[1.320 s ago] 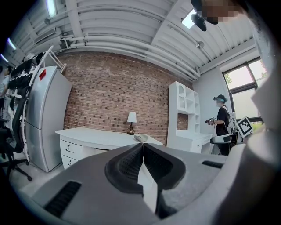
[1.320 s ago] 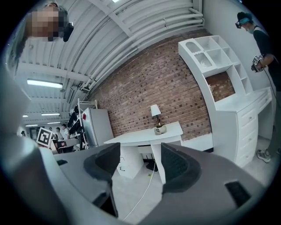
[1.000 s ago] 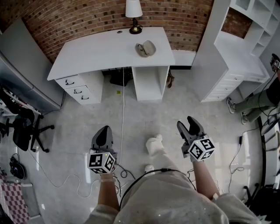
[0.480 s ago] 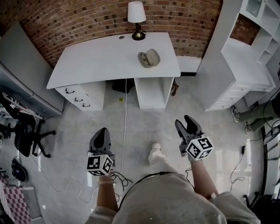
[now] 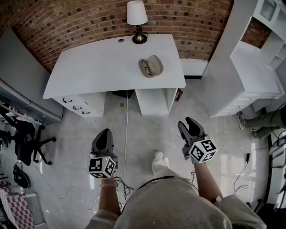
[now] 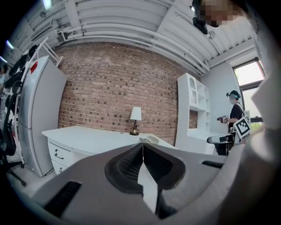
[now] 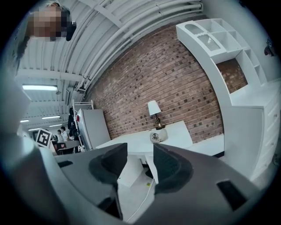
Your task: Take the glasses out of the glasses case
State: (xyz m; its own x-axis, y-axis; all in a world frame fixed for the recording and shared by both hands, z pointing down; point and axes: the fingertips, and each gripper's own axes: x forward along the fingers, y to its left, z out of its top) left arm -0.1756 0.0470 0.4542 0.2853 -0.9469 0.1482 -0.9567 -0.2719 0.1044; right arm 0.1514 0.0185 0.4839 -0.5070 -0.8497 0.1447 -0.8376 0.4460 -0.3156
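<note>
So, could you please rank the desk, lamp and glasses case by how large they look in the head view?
Largest first:
1. desk
2. lamp
3. glasses case, though it looks close to the lamp.

Bright, even light; fisheye-warped edges; sharp focus.

Pale beige speckled top (image 5: 174, 206), thin blk cable (image 5: 154, 180) ran across chest, light trousers (image 5: 159, 167), white shoe (image 5: 158, 155), L gripper (image 5: 105, 132) was dark grey w/ b&w marker cube (image 5: 103, 166), R gripper (image 5: 188, 124) alike, jaws were closing on nothing
</note>
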